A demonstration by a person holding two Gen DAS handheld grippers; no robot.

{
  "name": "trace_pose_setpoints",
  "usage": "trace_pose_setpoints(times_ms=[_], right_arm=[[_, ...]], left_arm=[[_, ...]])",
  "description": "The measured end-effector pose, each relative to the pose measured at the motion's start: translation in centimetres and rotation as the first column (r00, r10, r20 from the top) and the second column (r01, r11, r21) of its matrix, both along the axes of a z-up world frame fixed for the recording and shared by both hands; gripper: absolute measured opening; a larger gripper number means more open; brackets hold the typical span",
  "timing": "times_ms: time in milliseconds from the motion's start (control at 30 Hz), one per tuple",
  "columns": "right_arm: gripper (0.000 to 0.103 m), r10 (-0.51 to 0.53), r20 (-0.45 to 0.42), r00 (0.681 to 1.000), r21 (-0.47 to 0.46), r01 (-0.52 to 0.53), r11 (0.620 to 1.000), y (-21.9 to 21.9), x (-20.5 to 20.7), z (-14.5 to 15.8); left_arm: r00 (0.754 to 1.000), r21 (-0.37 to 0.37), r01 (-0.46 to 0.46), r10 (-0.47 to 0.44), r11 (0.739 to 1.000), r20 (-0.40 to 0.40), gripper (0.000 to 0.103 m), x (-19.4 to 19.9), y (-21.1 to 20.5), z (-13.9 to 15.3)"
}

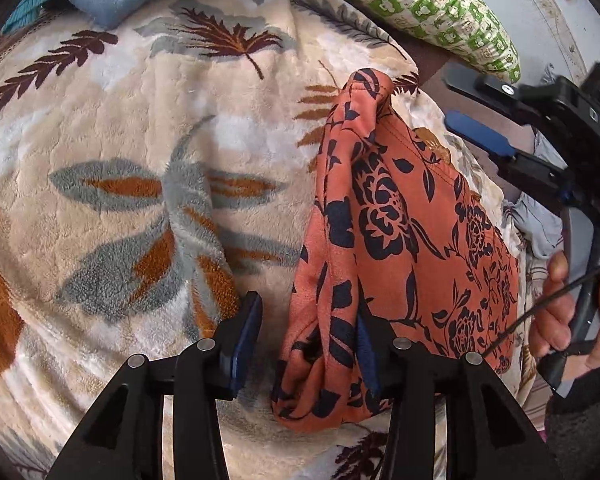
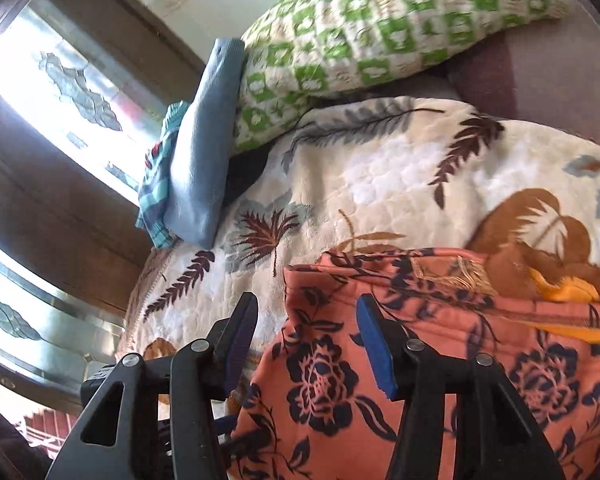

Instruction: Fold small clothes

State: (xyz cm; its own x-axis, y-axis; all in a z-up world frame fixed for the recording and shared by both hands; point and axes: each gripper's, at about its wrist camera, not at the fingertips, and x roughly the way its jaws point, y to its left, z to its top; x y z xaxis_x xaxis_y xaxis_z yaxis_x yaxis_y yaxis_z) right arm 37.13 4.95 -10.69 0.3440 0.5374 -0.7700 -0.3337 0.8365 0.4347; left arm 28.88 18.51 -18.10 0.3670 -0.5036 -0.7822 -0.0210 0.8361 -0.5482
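The orange cloth (image 1: 404,240) lies folded on the blanket (image 1: 120,120), its near edge bunched between the parted jaws of the left claw (image 1: 306,344), nearer the 3 o'clock pad, which touches it while the 9 o'clock pad stands clear: released. The right claw (image 2: 308,340) is released too, hovering over the cloth's 9 o'clock edge. Only the left view shows a hand (image 1: 568,312) holding the right claw at 3 o'clock; only the right view shows a window (image 2: 60,92) at 10 o'clock.
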Motion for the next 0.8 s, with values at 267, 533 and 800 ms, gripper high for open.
trace_pose_setpoints(times_ms=[267,533,800], right_arm=[[0.007,0.184,0.034,0.982,-0.354,-0.161,0.921,6.6,0.9,-3.5],[0.008,0.092,0.001,0.996,-0.298,-0.088,0.951,6.3,3.2,-5.7],[0.030,-0.135,0.050,0.990,-0.065,0.138,0.988,-6.8,-0.5,-0.2]], left_arm=[[0.999,0.079,0.004,-0.006,0.997,0.031,0.043,0.0,-0.2,0.9],[0.998,0.086,-0.068,0.067,0.994,0.016,0.043,0.4,0.4,0.5],[0.984,0.087,-0.145,0.134,0.986,0.122,0.043,-0.5,1.6,2.7]])
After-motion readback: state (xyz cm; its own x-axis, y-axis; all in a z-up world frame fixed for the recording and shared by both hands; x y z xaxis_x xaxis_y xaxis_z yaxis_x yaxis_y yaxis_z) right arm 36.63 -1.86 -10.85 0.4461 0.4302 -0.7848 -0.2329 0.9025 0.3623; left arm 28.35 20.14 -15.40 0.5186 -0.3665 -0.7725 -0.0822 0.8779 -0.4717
